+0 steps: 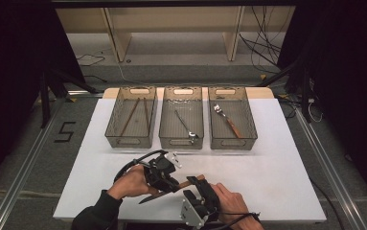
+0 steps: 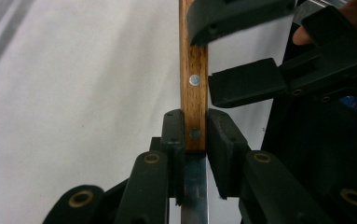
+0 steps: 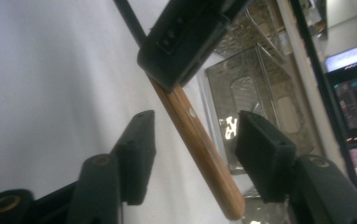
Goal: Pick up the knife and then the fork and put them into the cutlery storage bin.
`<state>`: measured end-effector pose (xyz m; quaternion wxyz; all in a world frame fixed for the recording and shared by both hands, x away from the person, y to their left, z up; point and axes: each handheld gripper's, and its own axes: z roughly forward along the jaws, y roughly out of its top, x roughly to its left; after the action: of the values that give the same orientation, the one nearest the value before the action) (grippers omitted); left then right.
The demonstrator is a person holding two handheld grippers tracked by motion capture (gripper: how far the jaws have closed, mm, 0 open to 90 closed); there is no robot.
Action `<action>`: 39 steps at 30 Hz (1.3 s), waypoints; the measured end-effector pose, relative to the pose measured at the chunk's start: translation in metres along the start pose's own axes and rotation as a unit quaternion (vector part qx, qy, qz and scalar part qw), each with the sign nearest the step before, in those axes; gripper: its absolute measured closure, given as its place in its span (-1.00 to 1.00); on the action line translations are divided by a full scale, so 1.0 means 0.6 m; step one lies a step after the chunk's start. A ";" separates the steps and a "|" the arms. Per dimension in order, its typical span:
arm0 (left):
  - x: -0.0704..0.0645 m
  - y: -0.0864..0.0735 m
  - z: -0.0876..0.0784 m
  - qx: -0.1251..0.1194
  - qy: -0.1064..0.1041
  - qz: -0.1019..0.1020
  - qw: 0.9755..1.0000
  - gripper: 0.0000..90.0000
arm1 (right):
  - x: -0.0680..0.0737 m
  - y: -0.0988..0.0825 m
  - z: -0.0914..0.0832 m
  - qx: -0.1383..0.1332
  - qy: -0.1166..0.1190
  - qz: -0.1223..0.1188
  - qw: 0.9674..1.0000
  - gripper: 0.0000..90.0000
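Knife (image 1: 171, 188), rigid, light, with slick blade and grippy wooden handle, is pinched near the worktop's front edge by left gripper (image 2: 195, 140); right gripper (image 3: 192, 154), still spread, straddles the handle.

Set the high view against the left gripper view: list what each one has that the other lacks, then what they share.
High view alone: three clear mesh bins at the table's far side, holding brown chopsticks, a metal spoon and a wood-handled fork.

Left gripper view alone: the round steel rivets in the knife's handle.

Both: the wood-handled steel knife, the left gripper shut on it, the right gripper with open jaws around the handle, and the white table.
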<state>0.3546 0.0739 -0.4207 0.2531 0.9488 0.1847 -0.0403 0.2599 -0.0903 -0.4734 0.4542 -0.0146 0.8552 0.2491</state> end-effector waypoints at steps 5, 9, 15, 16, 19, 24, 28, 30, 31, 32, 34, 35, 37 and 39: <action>-0.006 0.002 0.000 0.005 -0.007 0.005 1.000 0.71 | 0.009 0.001 0.001 0.005 -0.006 -0.032 0.999 0.28; -0.007 0.002 0.001 0.006 -0.009 0.004 1.000 0.71 | 0.014 0.000 0.004 0.008 -0.011 -0.058 0.998 0.37; -0.010 0.003 0.002 0.014 -0.012 0.005 1.000 0.71 | 0.019 0.001 0.004 0.007 -0.017 -0.080 0.997 0.48; -0.010 0.003 0.002 0.016 -0.013 0.006 1.000 0.71 | 0.020 0.002 0.004 0.004 -0.018 -0.086 0.996 0.50; -0.011 0.004 0.001 0.017 -0.013 0.006 1.000 0.71 | 0.022 0.001 0.005 0.007 -0.021 -0.094 0.995 0.55; -0.011 0.004 0.002 0.018 -0.015 0.005 1.000 0.71 | 0.026 0.001 0.004 0.010 -0.023 -0.101 0.995 0.63; -0.010 0.004 0.000 0.015 -0.016 0.000 1.000 0.71 | 0.028 0.001 0.006 0.009 -0.029 -0.129 0.991 0.71; -0.009 0.003 -0.001 0.013 -0.015 -0.003 1.000 0.70 | 0.031 0.000 0.007 0.009 -0.030 -0.133 0.991 0.75; -0.008 0.003 -0.001 0.013 -0.018 -0.004 1.000 0.70 | 0.031 0.000 0.007 0.012 -0.029 -0.137 0.990 0.76; -0.008 0.003 -0.001 0.012 -0.019 -0.009 1.000 0.70 | 0.032 0.000 0.007 0.011 -0.032 -0.141 0.989 0.76; -0.007 0.002 0.000 0.015 -0.022 -0.012 1.000 0.70 | 0.033 0.000 0.007 0.010 -0.030 -0.145 0.989 0.77; -0.006 0.002 0.000 0.014 -0.023 -0.014 1.000 0.70 | 0.033 0.000 0.007 0.011 -0.029 -0.147 0.989 0.78; -0.004 0.002 0.000 0.013 -0.026 -0.019 0.999 0.68 | 0.034 0.000 0.008 0.011 -0.031 -0.143 0.989 0.79; -0.002 0.001 -0.003 0.009 -0.025 -0.025 0.999 0.66 | 0.032 0.000 0.007 0.010 -0.029 -0.146 0.989 0.79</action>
<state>0.3534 0.0740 -0.4185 0.2482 0.9448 0.2015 -0.0715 0.2519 -0.0848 -0.4905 0.5106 -0.1274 0.8328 0.1716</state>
